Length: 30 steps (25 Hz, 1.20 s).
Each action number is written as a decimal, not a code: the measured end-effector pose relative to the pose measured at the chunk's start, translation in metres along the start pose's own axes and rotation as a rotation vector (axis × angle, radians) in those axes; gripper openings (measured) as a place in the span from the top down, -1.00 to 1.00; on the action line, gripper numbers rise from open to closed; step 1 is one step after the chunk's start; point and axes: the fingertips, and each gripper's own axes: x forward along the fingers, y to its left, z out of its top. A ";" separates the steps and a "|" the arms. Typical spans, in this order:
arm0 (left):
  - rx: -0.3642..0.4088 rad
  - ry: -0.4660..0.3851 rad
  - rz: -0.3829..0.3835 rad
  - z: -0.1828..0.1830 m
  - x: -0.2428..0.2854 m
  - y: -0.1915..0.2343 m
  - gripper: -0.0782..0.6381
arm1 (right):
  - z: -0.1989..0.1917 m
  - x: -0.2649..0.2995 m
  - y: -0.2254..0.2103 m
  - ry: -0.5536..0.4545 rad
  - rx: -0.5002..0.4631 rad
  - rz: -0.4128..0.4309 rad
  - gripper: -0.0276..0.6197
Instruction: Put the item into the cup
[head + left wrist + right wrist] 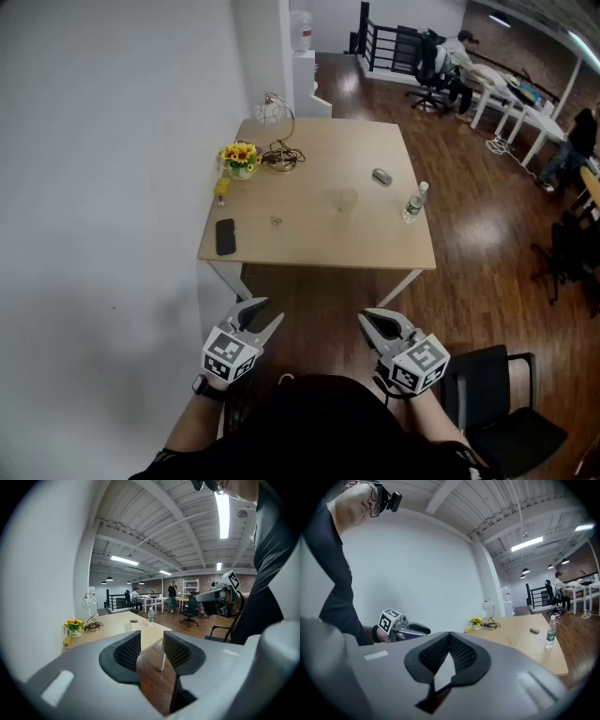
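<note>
A clear cup [347,200] stands near the middle of the wooden table [309,246]. A small pale item [276,220] lies to its left. Both grippers hang in the air in front of the table's near edge, well short of it. My left gripper [265,312] is open, and the left gripper view shows nothing between its jaws [152,637], with the cup [128,627] far beyond them. My right gripper [368,317] is shut with its tips meeting on nothing [449,634]. The cup [513,640] shows faintly on the table.
On the table are a black phone [225,236], a pot of yellow flowers [240,157], a wire lamp [271,112], a grey object [382,176] and a water bottle [413,203]. A white wall runs along the left. A black chair [497,394] stands at my right.
</note>
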 end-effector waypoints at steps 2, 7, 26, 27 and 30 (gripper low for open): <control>0.009 0.000 0.010 0.003 0.005 0.002 0.38 | 0.000 -0.001 -0.004 0.002 -0.005 0.006 0.89; 0.021 0.002 0.030 0.008 0.023 -0.004 0.38 | -0.004 -0.010 -0.014 0.025 -0.046 0.046 0.89; 0.005 0.053 0.028 0.002 0.124 0.078 0.40 | 0.006 0.071 -0.111 0.061 -0.048 0.054 0.89; 0.006 0.056 0.014 0.002 0.133 0.089 0.40 | 0.007 0.082 -0.121 0.064 -0.041 0.040 0.89; 0.036 0.070 -0.023 0.005 0.157 0.122 0.40 | 0.014 0.117 -0.156 0.072 0.001 -0.009 0.89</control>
